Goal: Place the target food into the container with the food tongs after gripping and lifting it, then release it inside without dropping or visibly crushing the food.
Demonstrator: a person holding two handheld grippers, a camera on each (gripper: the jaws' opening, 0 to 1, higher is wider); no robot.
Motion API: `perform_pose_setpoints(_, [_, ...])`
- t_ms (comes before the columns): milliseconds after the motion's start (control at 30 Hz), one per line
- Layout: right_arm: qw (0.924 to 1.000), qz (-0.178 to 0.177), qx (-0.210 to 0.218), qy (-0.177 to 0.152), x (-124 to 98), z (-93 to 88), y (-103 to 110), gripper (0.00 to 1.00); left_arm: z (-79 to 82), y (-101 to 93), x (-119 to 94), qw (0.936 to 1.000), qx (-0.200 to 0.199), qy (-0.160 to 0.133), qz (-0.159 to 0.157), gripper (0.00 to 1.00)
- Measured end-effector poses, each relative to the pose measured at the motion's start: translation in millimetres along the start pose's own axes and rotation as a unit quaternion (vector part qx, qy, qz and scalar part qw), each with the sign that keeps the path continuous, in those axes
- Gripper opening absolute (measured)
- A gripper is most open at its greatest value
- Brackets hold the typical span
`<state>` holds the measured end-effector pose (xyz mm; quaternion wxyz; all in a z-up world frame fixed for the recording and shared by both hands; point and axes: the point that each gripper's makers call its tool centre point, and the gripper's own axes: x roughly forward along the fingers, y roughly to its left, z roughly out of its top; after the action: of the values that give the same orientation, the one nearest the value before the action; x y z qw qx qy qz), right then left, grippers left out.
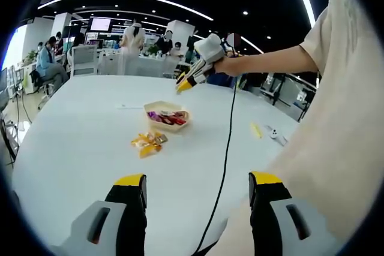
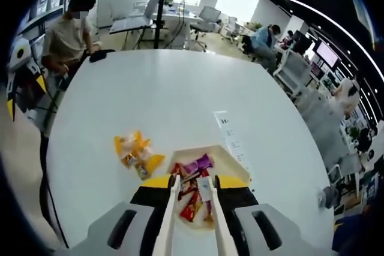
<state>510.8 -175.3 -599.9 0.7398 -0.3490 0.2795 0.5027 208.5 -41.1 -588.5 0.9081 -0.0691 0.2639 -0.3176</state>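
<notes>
My tongs (image 2: pixel 193 208) are two pale, thin blades held between the yellow-tipped jaws of my right gripper (image 2: pixel 193 189); they stand a little apart, with a narrow gap, and their tips hang over the container (image 2: pixel 231 159). Between the blades I see red and white wrapped snacks, but I cannot tell if the tongs are clamped on one of them or only hover above the pile. The container is a shallow, cream-coloured tray with soft square corners, maybe paper or thin plastic, and it already holds several packets (image 2: pixel 193 199) in red, purple and white glossy wrappers. Just beside it, on the table (image 2: pixel 156 94), lies a small heap of yellow and orange packets (image 2: pixel 137 153), crinkled and shiny, which I take for the food left to move. So I judge the task as partly done: some pieces are inside, this heap is not yet carried over. The table is white, smooth and matte, with a rounded edge. My left gripper (image 1: pixel 198 193) waits low over the near edge with its jaws wide apart and nothing between them, and a black cable (image 1: pixel 225 148) runs across the table.
</notes>
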Motion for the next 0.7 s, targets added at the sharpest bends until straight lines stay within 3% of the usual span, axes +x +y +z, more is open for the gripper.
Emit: perform_pose_setpoints(700, [0.9997,0.024,0.006,-0.008,20,8.0,29,0.28,-0.7,1.6,-1,1.0,-0.003,-0.002,0.002,0.69])
